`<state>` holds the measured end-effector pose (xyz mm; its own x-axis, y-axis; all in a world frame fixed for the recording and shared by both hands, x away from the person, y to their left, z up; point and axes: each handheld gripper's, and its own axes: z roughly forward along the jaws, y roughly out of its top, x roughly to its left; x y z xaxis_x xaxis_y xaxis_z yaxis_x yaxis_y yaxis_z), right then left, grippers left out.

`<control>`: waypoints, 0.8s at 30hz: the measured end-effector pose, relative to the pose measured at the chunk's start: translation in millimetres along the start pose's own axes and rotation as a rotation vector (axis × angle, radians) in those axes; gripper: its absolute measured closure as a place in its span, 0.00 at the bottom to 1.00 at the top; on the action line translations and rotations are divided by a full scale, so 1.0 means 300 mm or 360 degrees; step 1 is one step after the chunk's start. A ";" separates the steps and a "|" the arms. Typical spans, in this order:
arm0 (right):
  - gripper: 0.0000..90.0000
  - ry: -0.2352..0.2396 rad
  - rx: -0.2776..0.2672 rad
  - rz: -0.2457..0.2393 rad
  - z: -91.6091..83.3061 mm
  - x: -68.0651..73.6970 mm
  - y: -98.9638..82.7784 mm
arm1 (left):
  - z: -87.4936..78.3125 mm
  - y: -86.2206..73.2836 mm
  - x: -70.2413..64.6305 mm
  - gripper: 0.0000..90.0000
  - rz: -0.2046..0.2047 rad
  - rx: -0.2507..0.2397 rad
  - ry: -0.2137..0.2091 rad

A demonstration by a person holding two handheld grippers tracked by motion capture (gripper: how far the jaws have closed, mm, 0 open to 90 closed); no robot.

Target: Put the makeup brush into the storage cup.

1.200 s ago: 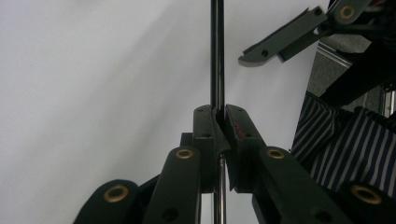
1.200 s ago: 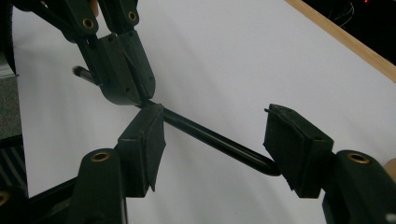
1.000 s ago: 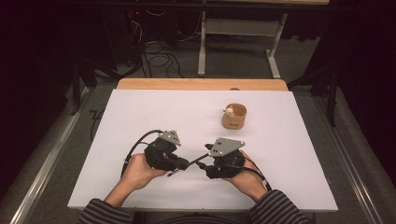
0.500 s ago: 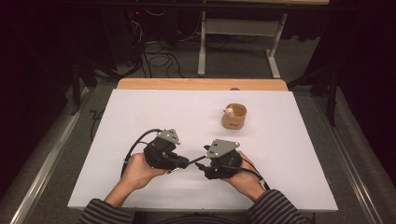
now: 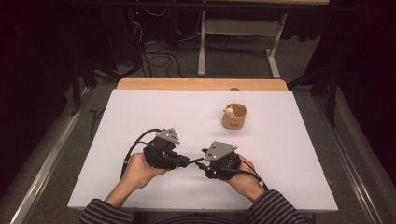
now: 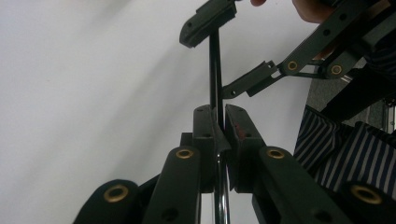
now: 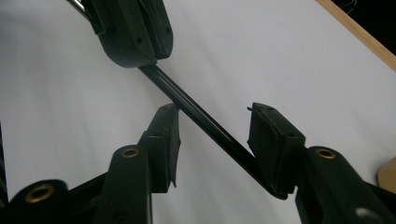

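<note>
A thin black rod (image 5: 195, 162) spans the short gap between the two grippers near the table's front edge. My left gripper (image 5: 184, 162) is shut on it; in the left gripper view the rod (image 6: 215, 70) rises out of the pinched jaws of the left gripper (image 6: 218, 112). My right gripper (image 5: 205, 165) faces it from the right. In the right gripper view the rod (image 7: 187, 103) runs slantwise between the right gripper's (image 7: 215, 112) parted jaws, which have just been closing. It brushes one pad and is not clamped.
A small wooden cup (image 5: 234, 116) with a pale object inside stands on the white tabletop (image 5: 140, 116), beyond the right hand. A wooden strip (image 5: 201, 84) borders the far edge. Cables and table legs lie on the floor behind.
The right gripper's jaws have drawn closer together around the rod. Both hands have stayed where they were, and the left grip is unchanged.
</note>
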<state>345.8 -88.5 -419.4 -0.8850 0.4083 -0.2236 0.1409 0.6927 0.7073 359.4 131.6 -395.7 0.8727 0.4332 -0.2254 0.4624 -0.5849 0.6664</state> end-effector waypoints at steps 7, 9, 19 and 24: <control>0.81 0.0077 0.0014 -0.0071 0.010 0.010 -0.001 | -0.010 -0.001 0.005 0.92 -0.0005 -0.0046 -0.0006; 0.86 0.0094 0.0033 -0.0127 0.012 0.021 0.001 | -0.013 -0.001 0.007 0.91 -0.0008 -0.0059 -0.0010; 0.96 0.0134 0.0123 -0.0322 0.022 0.064 -0.002 | -0.046 -0.001 0.014 0.61 -0.0058 -0.0225 0.0049; 0.96 0.0147 0.0110 -0.0274 0.015 0.049 -0.004 | -0.065 -0.003 0.021 0.47 -0.0085 -0.0287 0.0097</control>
<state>334.5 -80.5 -426.7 -0.9351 0.2262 -0.2728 0.0110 0.7880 0.6156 361.4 148.2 -383.9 0.8340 0.5043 -0.2239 0.4673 -0.4299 0.7725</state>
